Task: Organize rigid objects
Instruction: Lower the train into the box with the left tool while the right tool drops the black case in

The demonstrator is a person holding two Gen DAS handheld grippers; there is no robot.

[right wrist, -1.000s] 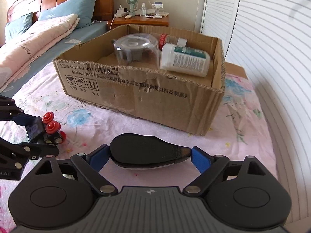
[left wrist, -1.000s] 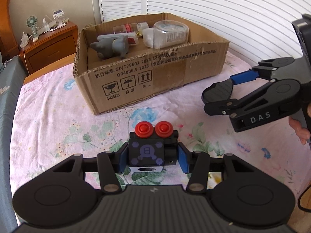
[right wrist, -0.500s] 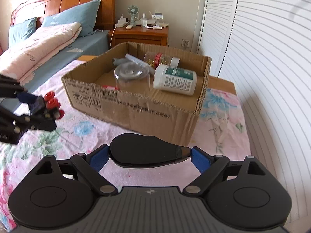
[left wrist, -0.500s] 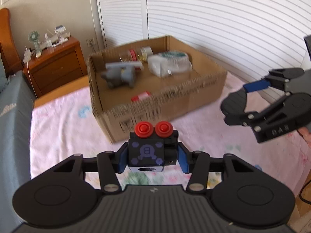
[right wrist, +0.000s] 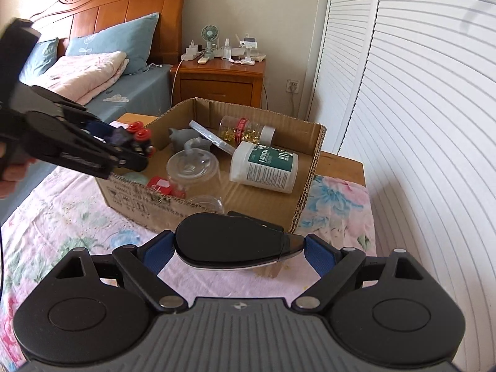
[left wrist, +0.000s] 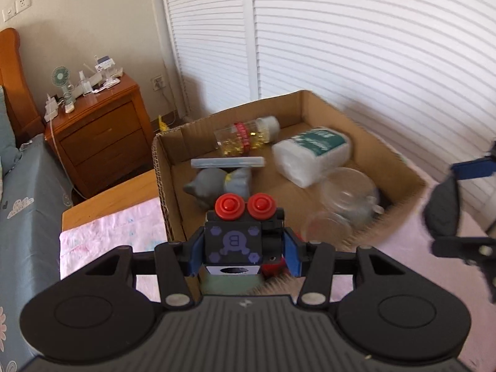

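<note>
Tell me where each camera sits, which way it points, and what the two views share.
Left wrist: rides the left gripper, looking along its fingers down into the cardboard box; the jaws clamp a black toy block with two red buttons; the right gripper shows blurred at the right edge.
Right wrist: rides the right gripper, facing the box and headboard; its jaws hold a black computer mouse.
Shared: box, white bottle, nightstand.
</note>
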